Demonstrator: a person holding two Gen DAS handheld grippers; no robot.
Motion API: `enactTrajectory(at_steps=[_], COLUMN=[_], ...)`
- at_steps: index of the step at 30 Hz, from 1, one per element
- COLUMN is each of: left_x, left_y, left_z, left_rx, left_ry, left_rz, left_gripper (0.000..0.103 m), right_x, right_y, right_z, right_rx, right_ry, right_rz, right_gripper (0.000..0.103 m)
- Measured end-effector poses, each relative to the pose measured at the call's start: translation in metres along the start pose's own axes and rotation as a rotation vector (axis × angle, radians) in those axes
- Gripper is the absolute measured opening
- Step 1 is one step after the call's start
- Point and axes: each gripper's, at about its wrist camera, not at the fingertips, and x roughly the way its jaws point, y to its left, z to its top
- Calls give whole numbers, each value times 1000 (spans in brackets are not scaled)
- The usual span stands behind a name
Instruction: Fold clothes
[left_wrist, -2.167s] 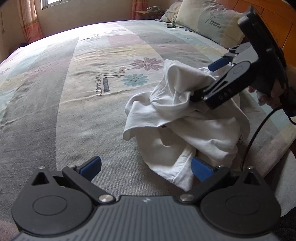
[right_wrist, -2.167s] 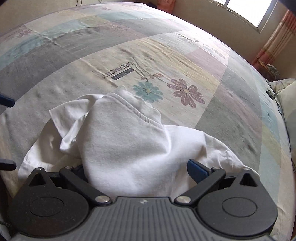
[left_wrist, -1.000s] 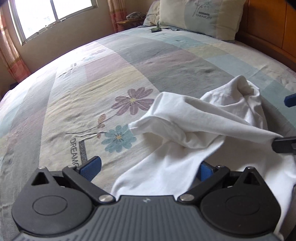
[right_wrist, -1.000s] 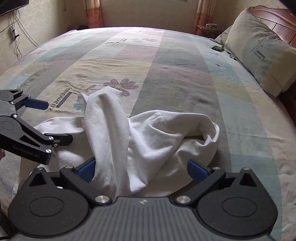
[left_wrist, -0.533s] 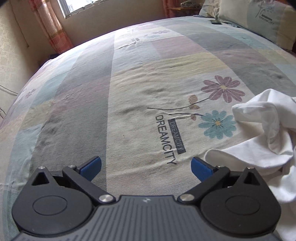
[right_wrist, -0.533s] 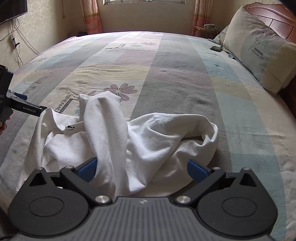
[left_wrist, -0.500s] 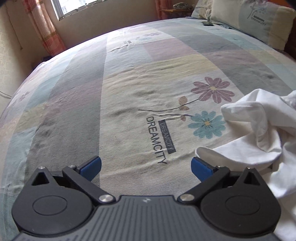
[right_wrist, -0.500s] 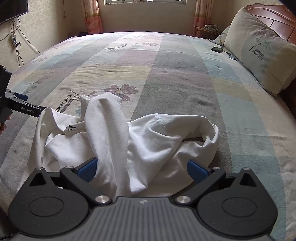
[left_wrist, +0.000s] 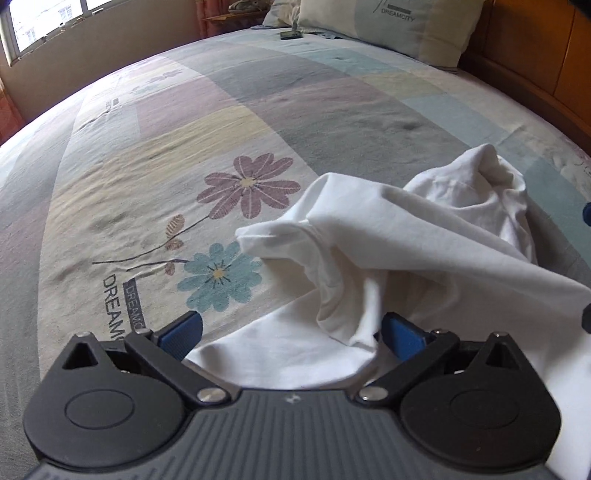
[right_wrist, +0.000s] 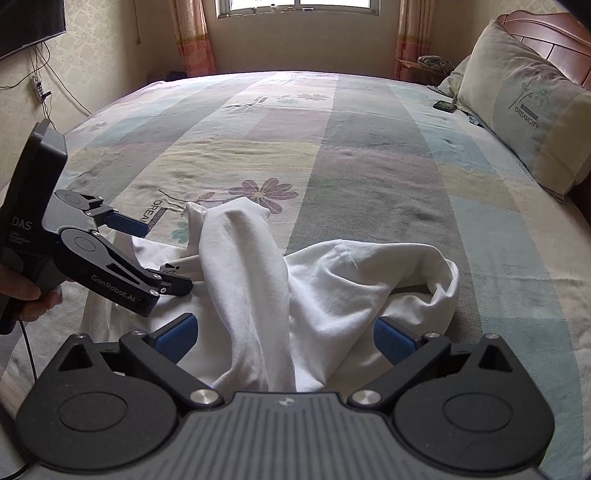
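The white garment (right_wrist: 325, 280) lies crumpled at the near edge of the bed (right_wrist: 369, 147), humped into a tall ridge on its left half and a looser loop to the right. It looks thin, soft and light, likely to sag and slide, so a hem or seam edge is the safest hold. No clear long axis shows; the heap spreads roughly left to right. The right gripper (right_wrist: 284, 338) is spread wide with cloth between its fingers, unpinched. The left gripper (left_wrist: 291, 330), also gaping, straddles the garment's near-left edge (left_wrist: 280, 350).
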Motion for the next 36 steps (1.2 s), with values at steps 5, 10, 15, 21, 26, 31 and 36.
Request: enactTrajectory(at_steps=[5,10,15,21,26,31,36], left_x=[17,16,12,7,9,-7,-27], left_y=[34,46,39,73,103,132,95], left_z=[9,5,-14,-41,-41,-42,-40], left_rx=[-71,-98,-1,-65,-39,-141,18], left_ry=[11,54,69,76,93,83,-3], left_rz=[74,-164,-85,113,315,280,119], left_gripper=[102,102,102,103,103,102,102], right_x=[6,11,11,15,15,9,11], right_y=[-8,-10,-12,-8,10,20,21], right_z=[-5,-3,2,-1,0,-1,-6], right_rx=[20,33,39,12,-34,-54,-50], right_ry=[15,18,4,23,16,6,25], right_rz=[-16,2,5,-3,17,28,31], right_gripper=[103,103,103,103,103,103,103])
